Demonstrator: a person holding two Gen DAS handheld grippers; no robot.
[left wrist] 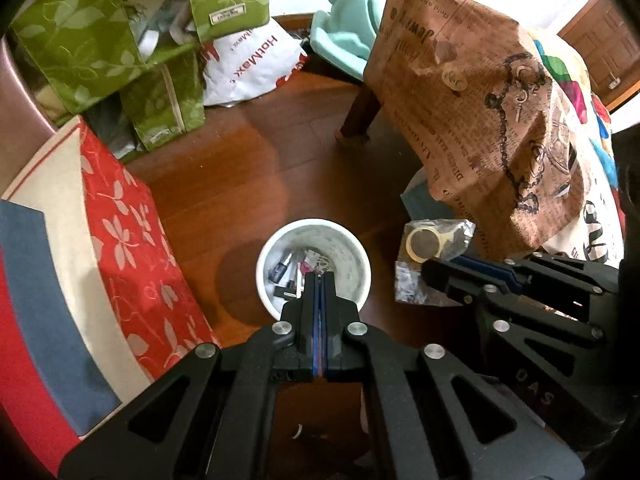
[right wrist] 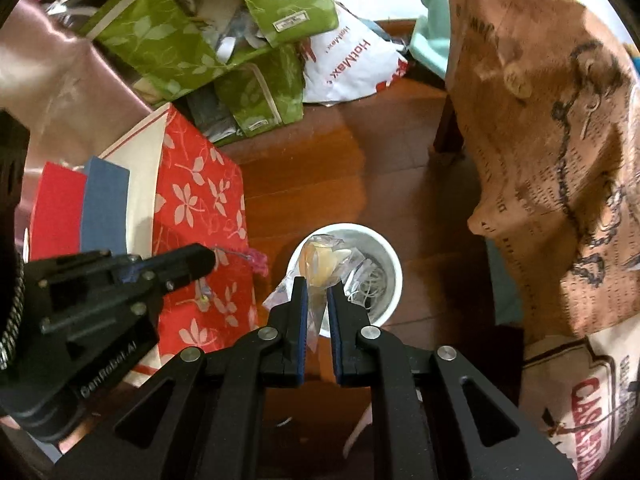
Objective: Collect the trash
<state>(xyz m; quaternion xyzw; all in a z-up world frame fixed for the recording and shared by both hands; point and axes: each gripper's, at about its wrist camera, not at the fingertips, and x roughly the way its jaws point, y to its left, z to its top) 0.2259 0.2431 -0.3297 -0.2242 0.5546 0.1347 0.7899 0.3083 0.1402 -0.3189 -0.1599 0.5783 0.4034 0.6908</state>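
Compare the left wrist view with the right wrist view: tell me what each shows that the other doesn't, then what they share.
Only the left wrist view shows the left tongs shut and empty above the white bin, with small dark items at its bottom, and the clear plastic bag seen side-on in the right tongs.

Only the right wrist view shows the right tongs pinching that bag over the bin.

Both share the bin on the wooden floor, the red floral box and the green leaf-print bags.
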